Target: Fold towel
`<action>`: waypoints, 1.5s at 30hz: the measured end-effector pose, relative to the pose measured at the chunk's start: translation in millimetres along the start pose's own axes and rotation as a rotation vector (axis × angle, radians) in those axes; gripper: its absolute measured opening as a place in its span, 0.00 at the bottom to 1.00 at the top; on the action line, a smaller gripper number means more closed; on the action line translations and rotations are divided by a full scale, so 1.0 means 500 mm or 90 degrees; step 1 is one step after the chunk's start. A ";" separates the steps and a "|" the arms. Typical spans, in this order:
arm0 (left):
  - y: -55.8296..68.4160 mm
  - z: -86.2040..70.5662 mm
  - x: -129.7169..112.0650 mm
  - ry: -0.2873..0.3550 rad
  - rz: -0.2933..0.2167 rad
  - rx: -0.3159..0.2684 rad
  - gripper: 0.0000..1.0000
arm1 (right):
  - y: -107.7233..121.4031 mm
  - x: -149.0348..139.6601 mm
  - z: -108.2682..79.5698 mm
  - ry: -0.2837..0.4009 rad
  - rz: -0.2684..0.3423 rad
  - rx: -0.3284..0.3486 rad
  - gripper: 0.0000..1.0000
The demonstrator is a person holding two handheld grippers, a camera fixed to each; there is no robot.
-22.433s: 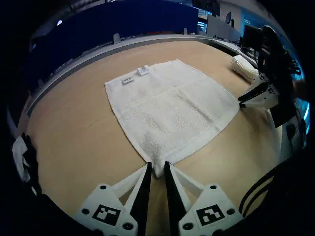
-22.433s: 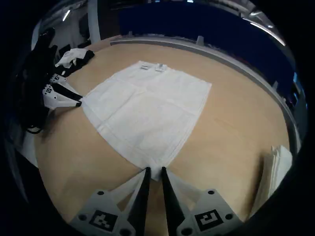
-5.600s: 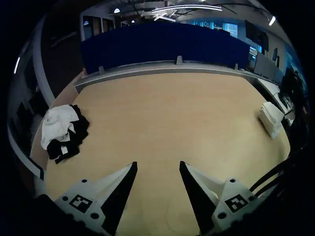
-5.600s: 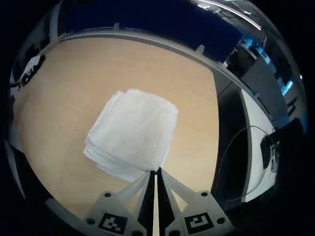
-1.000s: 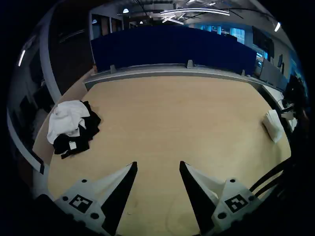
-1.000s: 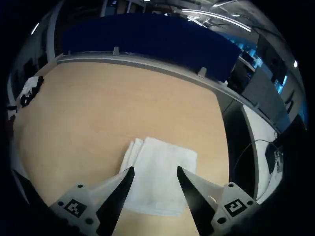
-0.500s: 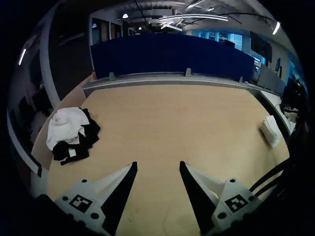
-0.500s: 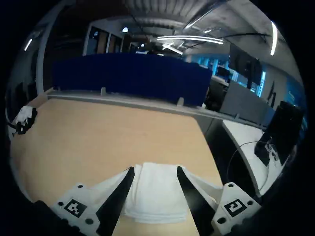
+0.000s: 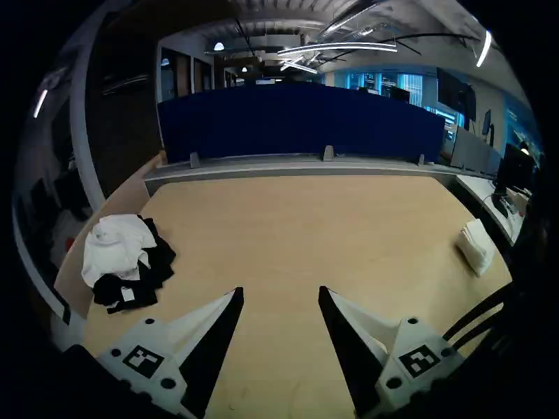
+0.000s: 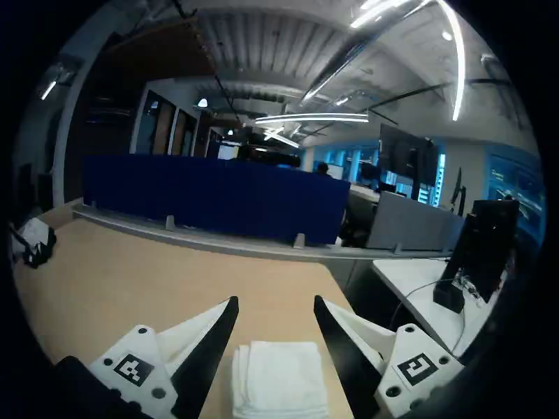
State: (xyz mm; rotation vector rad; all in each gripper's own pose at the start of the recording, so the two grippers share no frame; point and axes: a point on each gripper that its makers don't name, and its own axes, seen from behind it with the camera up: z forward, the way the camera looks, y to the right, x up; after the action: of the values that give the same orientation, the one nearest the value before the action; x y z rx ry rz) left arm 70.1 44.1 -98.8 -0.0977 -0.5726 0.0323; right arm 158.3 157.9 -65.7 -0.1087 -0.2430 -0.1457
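The folded white towel stack point(image 10: 279, 380) lies on the wooden table, low in the right gripper view, under the gap of my right gripper point(image 10: 274, 311), which stands open above it and holds nothing. In the left gripper view the same stack point(image 9: 476, 246) sits far off by the table's right edge. My left gripper point(image 9: 278, 299) is open over bare tabletop point(image 9: 300, 230), with nothing between its fingers.
A heap of white and black cloth point(image 9: 124, 260) lies at the table's left edge; the right gripper view shows that heap point(image 10: 31, 244) far left. A blue partition point(image 9: 300, 126) runs along the back edge. A neighbouring desk with a dark monitor point(image 10: 482, 244) stands right.
My right gripper has tilted upward, so the towel stack has slid lower in its view and more of the ceiling shows. The left gripper view has lifted slightly too.
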 end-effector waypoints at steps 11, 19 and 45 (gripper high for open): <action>-0.042 0.000 0.111 0.096 -0.006 0.019 0.79 | -0.063 0.103 -0.001 0.063 0.054 0.025 0.83; -0.077 0.004 0.196 0.166 -0.016 0.036 0.79 | -0.172 0.164 0.008 0.100 0.076 0.058 0.83; -0.116 0.016 0.284 0.252 -0.037 0.039 0.79 | -0.335 0.218 0.028 0.121 0.082 0.083 0.85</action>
State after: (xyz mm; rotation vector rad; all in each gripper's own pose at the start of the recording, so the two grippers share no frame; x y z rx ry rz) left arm 185.2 -4.9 -9.7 -0.0253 -0.1791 -0.0260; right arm 233.6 -19.1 -10.4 0.0186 -0.0547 -0.0116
